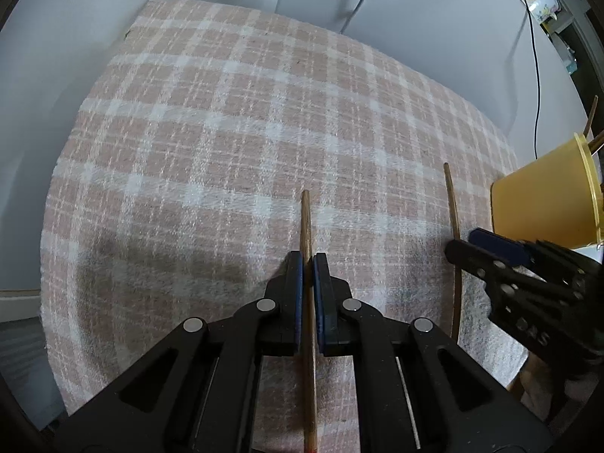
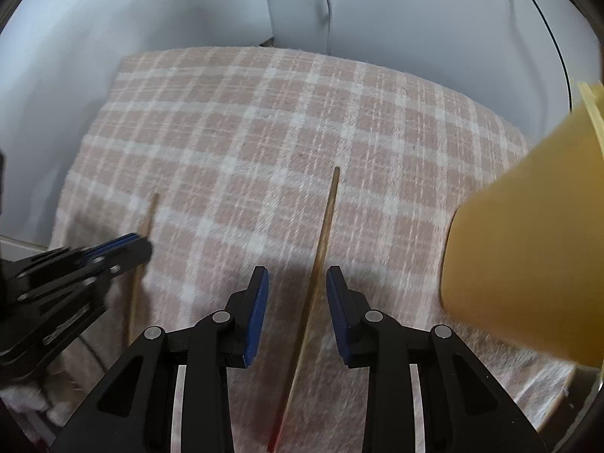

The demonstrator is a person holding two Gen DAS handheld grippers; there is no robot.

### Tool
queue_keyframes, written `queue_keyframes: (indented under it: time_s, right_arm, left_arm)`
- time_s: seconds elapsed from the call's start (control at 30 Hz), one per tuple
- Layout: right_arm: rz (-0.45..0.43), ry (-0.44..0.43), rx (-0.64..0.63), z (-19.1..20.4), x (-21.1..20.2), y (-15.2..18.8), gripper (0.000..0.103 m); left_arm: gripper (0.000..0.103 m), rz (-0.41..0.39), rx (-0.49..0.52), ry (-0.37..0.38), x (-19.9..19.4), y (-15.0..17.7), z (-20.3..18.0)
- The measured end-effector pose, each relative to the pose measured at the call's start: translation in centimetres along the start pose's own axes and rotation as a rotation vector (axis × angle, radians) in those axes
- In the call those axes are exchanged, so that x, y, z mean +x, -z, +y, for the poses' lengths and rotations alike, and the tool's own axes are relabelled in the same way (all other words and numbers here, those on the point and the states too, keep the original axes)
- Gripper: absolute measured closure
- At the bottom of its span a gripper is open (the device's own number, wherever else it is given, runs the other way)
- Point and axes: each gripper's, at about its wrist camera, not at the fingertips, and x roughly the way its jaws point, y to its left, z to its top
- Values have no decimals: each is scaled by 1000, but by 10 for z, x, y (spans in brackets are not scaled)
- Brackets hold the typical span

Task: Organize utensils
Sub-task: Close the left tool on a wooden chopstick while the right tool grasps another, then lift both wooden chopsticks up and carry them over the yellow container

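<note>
A thin wooden chopstick (image 1: 306,222) runs between my left gripper's blue pads, and my left gripper (image 1: 308,256) is shut on it over the pink plaid cloth (image 1: 226,113). A second chopstick (image 2: 325,219) lies on the cloth (image 2: 264,113) between my right gripper's spread fingers. My right gripper (image 2: 297,275) is open, its pads clear of the stick. In the left wrist view this second chopstick (image 1: 452,211) passes under the right gripper (image 1: 463,241). The right wrist view shows the left gripper (image 2: 140,243) with its chopstick (image 2: 149,215). A yellow cup (image 1: 547,204) stands at the right.
The yellow cup (image 2: 528,245) looms close on the right of the right gripper, and stick ends (image 1: 590,120) poke out of it. Grey walls with dark cables (image 1: 534,75) close off the back. The cloth's edge drops off on the left (image 1: 49,226).
</note>
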Motion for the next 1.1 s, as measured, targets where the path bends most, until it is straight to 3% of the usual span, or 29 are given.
queue_keyframes:
  time_s: [0.3,0.37,0.43,0.57,0.7,1.1]
  right_arm:
    - [59,10,21,-2,22,-14,73]
    - [60,-1,16,-4,22,-17,81]
    - [63,-47,22,-7,22,-19,97]
    - [67,-92,15,-10,24,-28,98]
    - [55,-123,3,2,18,-15,99]
    - [-58,-208,-2,3,-33,-1,99]
  left_arm:
    - [97,9,-20,10,-7,3,13]
    - [97,8,-27,14,-8,4,15]
    - [97,8,-27,11,-9,5,14]
    - [99,4,-34,21,-3,3,7]
    - [99,-4,-48,36,-5,-5,2]
    - [99,-70,-1,51,-57,-22,-19]
